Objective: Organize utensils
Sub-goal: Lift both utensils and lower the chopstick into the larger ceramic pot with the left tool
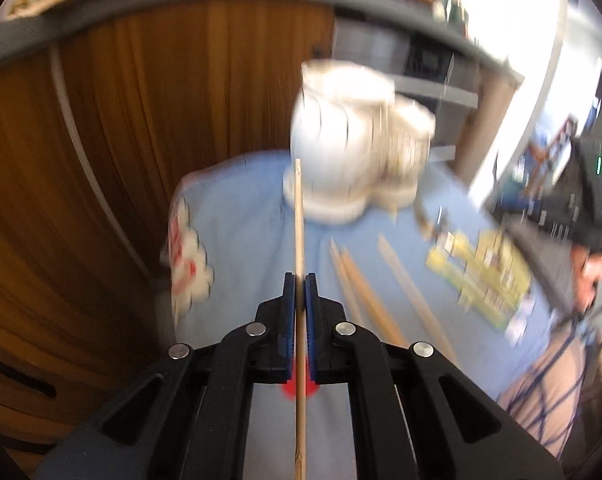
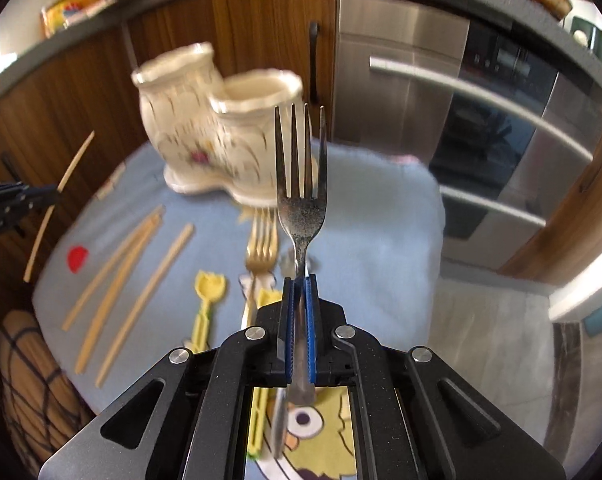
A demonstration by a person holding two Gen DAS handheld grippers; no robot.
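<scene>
A steel fork (image 2: 301,184) is clamped by its handle in the right gripper (image 2: 299,280), tines pointing forward and up, likely so it can be dropped handle-first or turned over the holder. A wooden chopstick (image 1: 299,240) is pinched mid-length in the left gripper (image 1: 299,280), tip aimed ahead; both grippers are clenched on their pieces. The cream two-cup holder (image 2: 221,132) is seen just beyond both tips, standing on the blue cloth (image 2: 381,260), both cups apparently empty from this angle. Below and left of the right gripper, three chopsticks (image 2: 117,276), a gold fork (image 2: 261,240) and a yellow plastic utensil (image 2: 207,304) are left lying flat, not yet sorted. One piece per hand suggests each type is meant for its own cup. Blur is heavy in the left view.
</scene>
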